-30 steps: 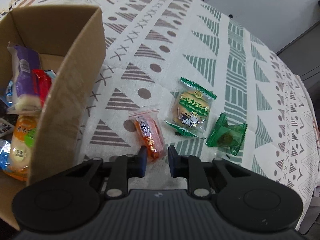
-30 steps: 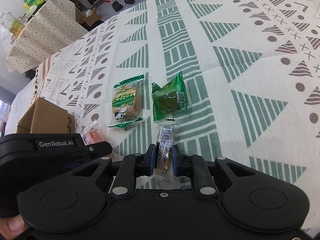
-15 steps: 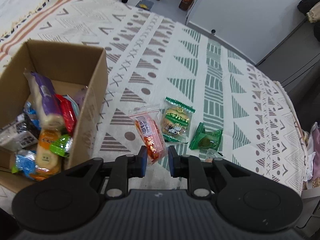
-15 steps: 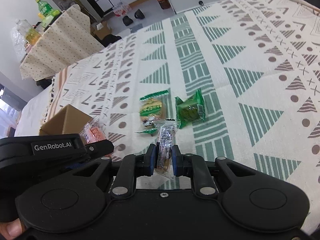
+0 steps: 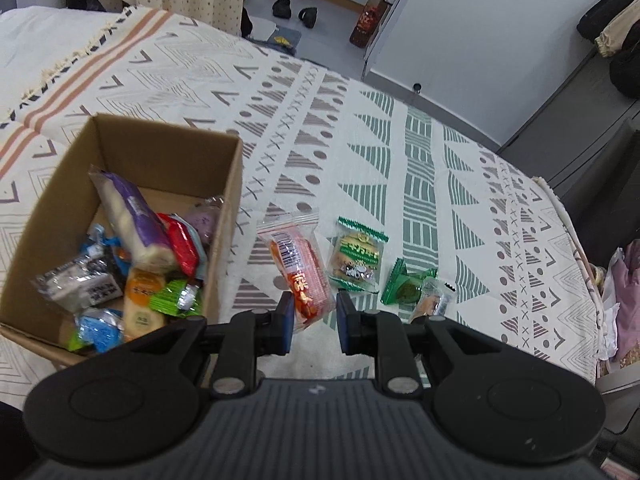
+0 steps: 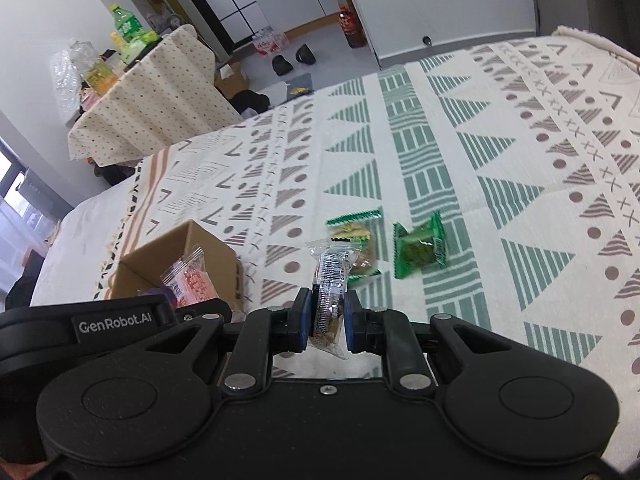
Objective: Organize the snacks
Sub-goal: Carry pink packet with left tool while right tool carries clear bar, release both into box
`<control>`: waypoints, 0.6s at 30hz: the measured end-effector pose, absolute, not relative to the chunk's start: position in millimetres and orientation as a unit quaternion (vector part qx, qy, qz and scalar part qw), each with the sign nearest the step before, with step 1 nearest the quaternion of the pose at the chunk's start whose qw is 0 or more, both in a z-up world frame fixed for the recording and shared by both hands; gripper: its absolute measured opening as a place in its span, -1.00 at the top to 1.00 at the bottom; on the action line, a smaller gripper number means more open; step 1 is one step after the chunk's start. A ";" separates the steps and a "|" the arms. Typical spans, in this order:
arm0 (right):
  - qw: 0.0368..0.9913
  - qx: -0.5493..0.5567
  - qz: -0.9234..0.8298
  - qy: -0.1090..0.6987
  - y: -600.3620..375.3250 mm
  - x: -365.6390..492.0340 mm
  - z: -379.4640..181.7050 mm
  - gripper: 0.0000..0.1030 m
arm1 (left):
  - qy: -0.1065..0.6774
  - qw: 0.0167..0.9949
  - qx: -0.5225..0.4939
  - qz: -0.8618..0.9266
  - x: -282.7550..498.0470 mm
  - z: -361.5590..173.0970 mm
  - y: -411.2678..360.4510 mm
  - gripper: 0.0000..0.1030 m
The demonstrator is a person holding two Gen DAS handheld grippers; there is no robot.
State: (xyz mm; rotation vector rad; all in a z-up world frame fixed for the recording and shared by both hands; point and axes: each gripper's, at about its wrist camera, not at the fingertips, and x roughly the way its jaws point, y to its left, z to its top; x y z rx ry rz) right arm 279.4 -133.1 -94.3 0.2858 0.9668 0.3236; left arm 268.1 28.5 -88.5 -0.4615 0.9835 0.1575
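The left gripper (image 5: pixel 313 322) is pinching the lower end of an orange-and-pink snack packet (image 5: pixel 298 270), its blue pads closed in on the wrapper with only the packet's width between them. The packet is a clear sleeve with a barcode near its top and orange printing toward the pinched end, and it is angling up and away from the jaws. The right gripper (image 6: pixel 328 320) is clamping a narrow clear packet (image 6: pixel 330 280) upright between its pads; the wrapper is showing small black print and a brownish piece inside at the bottom.

Just left of the left gripper, an open cardboard box (image 5: pixel 230 216) is sitting on the patterned tablecloth (image 5: pixel 420 168), already holding a heap of snacks: a long purple-wrapped roll (image 5: pixel 130 220), a red packet (image 5: pixel 182 242), an orange-yellow one (image 5: pixel 142 296), and blue, green and grey wrappers around them. The box's near right wall is standing between the held orange packet and the heap.

Beyond the grippers, two snacks are lying on the cloth side by side: a green-edged biscuit packet (image 5: pixel 356 258) and a dark green wrapped sweet (image 6: pixel 420 246). The clear packet is partly hiding the biscuit packet in the right wrist view.

Farther off, a dotted-cloth table (image 6: pixel 152 92) is carrying bottles, and dark shoes (image 6: pixel 292 60) are lying on the floor.
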 end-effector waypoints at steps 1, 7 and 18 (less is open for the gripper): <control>0.864 0.134 0.156 0.459 -130.8 279.1 -91.9 0.67 | 0.464 0.855 -0.219 0.075 266.5 -85.8 31.0 0.60; 0.870 0.126 0.169 0.445 -111.9 278.8 -78.8 0.67 | 0.451 0.861 -0.222 0.079 259.9 -72.6 50.3 0.60; 0.871 0.108 0.199 0.436 -66.8 277.9 -67.7 0.67 | 0.436 0.864 -0.230 0.100 248.9 -60.8 94.5 0.60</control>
